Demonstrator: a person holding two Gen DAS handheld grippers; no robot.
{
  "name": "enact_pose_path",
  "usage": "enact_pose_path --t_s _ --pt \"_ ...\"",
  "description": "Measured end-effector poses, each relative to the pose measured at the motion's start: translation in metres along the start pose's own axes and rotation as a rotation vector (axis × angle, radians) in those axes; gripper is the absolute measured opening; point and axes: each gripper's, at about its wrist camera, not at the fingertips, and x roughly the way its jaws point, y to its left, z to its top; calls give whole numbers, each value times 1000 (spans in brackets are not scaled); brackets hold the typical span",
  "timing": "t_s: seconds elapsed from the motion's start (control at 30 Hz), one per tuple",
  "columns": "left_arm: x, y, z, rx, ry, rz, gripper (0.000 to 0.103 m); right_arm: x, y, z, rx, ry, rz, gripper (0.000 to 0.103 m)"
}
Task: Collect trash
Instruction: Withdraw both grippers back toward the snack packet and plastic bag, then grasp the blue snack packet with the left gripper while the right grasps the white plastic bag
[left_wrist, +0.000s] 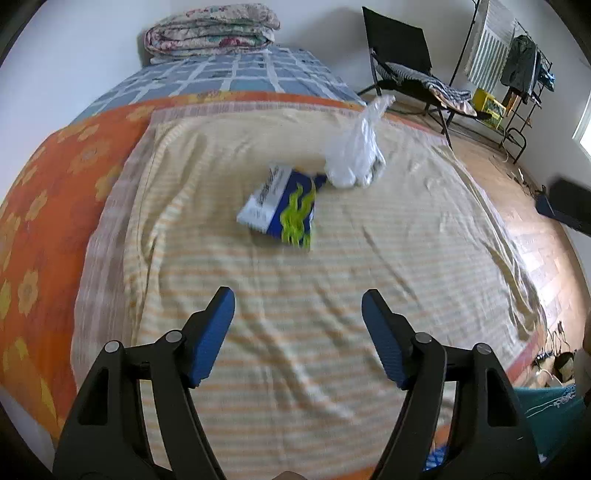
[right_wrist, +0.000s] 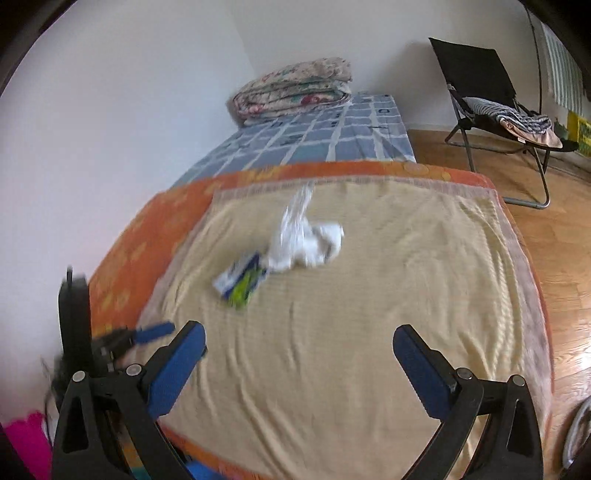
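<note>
I read both tools as empty. The left gripper (left_wrist: 298, 306) has its jaws apart with only cloth showing between them, and the right gripper (right_wrist: 299, 341) stands wider still, also holding nothing.

All positions below refer to the yellow striped blanket (left_wrist: 295, 295) spread over the bed.

- The clear plastic bag (left_wrist: 360, 155) lies near the blanket's middle, toward its far edge, with white material inside (I cannot tell what it is).
- The blue and white packet (left_wrist: 282, 206) lies on the blanket, touching the bag's near side and outside it.

Status, as I judge it: collection is partly done at most. Some waste appears to be bagged; the packet is not. Remaining steps: grip the packet, put it into the bag, then secure the bag. Both grippers are well short of either item.
</note>
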Motion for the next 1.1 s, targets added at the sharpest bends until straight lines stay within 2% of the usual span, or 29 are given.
enact_pose_path --t_s 0.17,0.33,0.77,0.83,1.0,1.07,1.1 --pt "20 7 19 -24 -3 -10 74 35 3 31 15 -18 5 103" --pt "42 13 35 -42 0 -8 74 70 5 47 27 11 5 103" --pt "86 13 51 4 -3 35 74 132 -21 62 194 87 43 102" --pt "88 15 53 4 -10 57 74 139 -22 62 208 97 47 100" --pt "86 18 61 25 -29 30 75 151 -25 61 209 111 46 95" --pt "87 15 64 52 -28 17 82 158 -26 59 213 128 44 91" --pt "88 13 65 72 -32 12 84 161 -27 58 217 134 51 85"
